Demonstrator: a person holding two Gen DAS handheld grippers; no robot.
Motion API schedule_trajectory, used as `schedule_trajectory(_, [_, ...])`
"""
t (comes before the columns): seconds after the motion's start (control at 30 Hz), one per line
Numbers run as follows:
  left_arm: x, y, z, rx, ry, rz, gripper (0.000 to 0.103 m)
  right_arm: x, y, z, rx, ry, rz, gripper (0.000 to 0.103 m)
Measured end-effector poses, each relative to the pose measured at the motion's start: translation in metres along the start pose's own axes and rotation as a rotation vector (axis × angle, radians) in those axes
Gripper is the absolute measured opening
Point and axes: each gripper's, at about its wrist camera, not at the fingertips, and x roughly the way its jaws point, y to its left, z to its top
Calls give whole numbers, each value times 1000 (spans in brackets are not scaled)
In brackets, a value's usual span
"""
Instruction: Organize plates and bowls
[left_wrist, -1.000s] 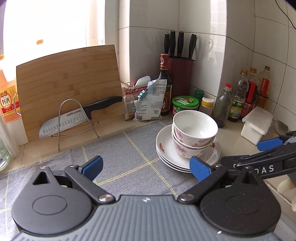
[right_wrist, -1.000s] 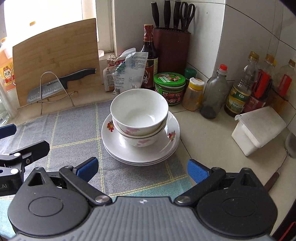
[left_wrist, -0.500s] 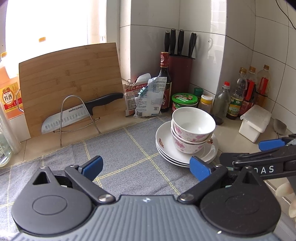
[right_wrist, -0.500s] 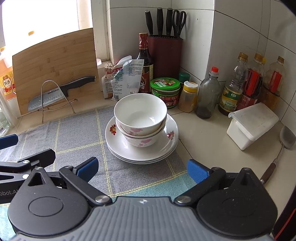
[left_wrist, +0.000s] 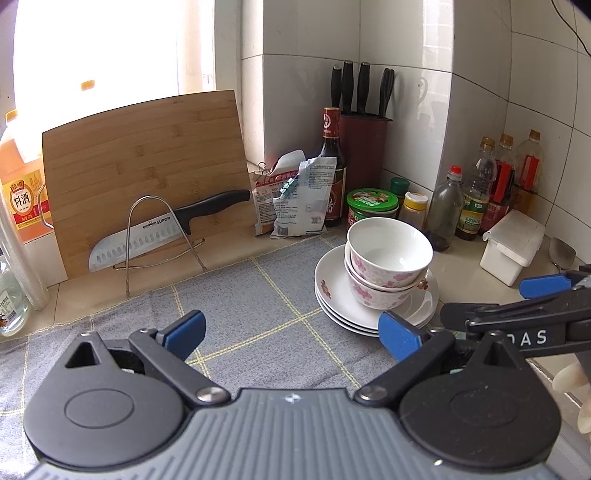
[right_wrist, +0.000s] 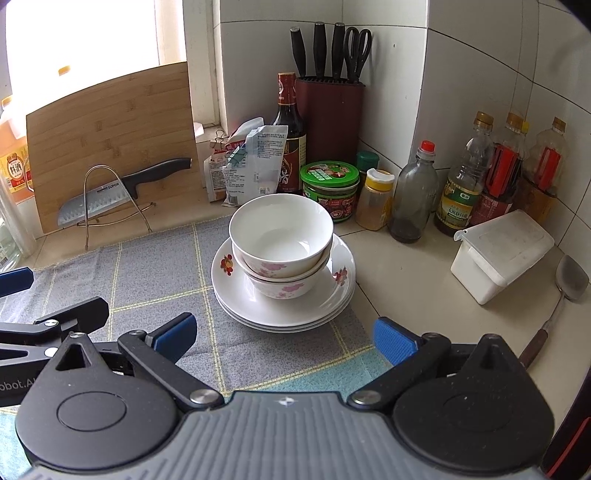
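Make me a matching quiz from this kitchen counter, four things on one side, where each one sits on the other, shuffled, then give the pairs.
Things
1. top bowl
2. kitchen knife
3. scissors
4. white lidded box

Places
A. in the dark red knife block
B. on the bare counter, right of the plates
C. nested in another bowl
D. on the wire rack in front of the cutting board

Pairs: 1-C, 2-D, 3-A, 4-B

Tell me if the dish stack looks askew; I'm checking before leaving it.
Slightly. The top bowl sits tilted in the lower bowl, and both rest off-centre on the plates, whose far side overhangs the mat edge. Nothing is spilled or broken.
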Motion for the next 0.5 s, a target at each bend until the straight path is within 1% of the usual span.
schedule_trajectory(0.5, [6, -1, 2, -1, 11, -4, 99, 3, -3, 2, 2, 2, -12, 103])
